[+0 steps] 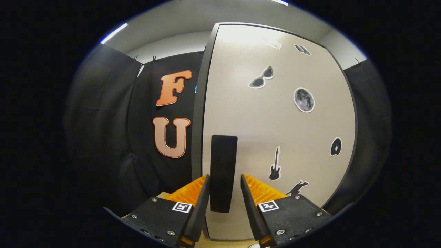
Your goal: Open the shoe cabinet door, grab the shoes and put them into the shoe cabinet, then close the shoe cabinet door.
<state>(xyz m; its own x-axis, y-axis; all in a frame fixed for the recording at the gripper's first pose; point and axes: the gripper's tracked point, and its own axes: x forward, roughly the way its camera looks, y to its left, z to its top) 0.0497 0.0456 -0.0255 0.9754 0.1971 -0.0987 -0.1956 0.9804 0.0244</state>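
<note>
Gripper view puts my gripper (224,186) right at the shoe cabinet door (275,131), its fingers parted on either side of the dark vertical handle (223,172) without visibly pressing it. I see the pale door closed, dotted with stickers: sunglasses (262,78), moon (304,100), guitar (275,165).

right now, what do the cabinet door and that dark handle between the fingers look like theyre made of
Cabinet door: looks like laminated board, pale grey with a smooth matte face that takes a soft glow from the light above; dark edging, flat stickers on it. Handle: a black upright bar, matte, likely plastic or painted metal; I can't tell which. The gripper is open, a finger on either side of the handle, not pressing.
</note>
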